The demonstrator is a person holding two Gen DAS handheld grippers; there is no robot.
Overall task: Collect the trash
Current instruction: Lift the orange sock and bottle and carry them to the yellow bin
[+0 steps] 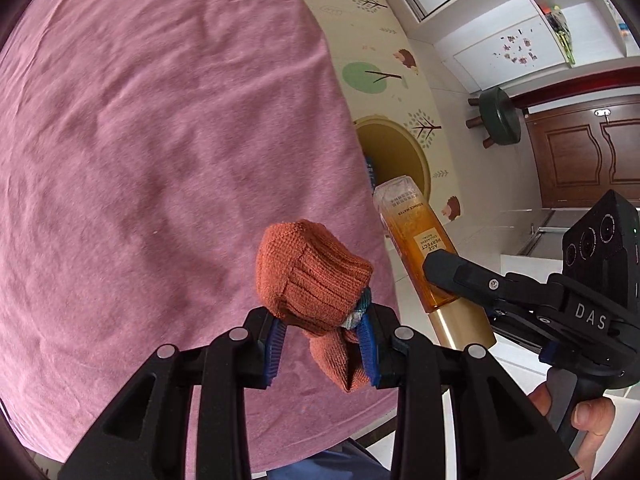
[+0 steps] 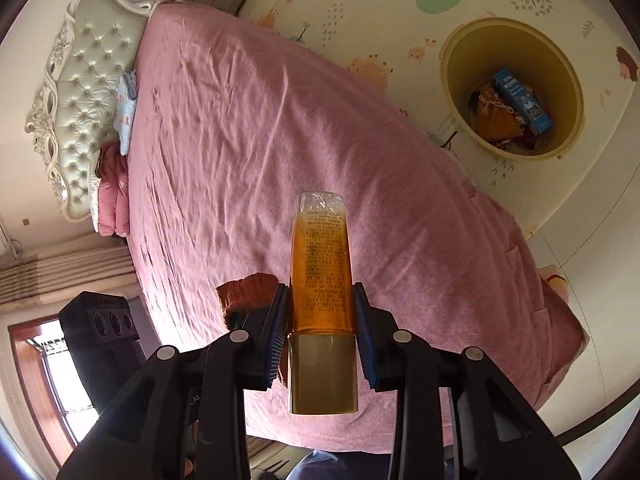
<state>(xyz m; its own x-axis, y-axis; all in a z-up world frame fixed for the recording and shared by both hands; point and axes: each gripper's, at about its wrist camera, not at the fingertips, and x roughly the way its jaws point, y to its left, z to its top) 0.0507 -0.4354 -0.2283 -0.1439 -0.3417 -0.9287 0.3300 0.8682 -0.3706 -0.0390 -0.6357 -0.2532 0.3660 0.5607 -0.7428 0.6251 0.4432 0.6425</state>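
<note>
Left gripper [image 1: 320, 344] is clamping a rolled rust-orange sock [image 1: 312, 276] between its blue pads, holding it above the pink bedspread [image 1: 160, 140]. Right gripper [image 2: 322, 336] is squeezing an amber bottle [image 2: 322, 264] just above its gold cap [image 2: 324, 372], jaws narrowed around it. Far right, a yellow bin [image 2: 452, 64] is sitting on the patterned floor mat [image 2: 360, 8], holding a blue box [image 2: 524, 100] and what is possibly an orange pouch [image 2: 496, 120].
</note>
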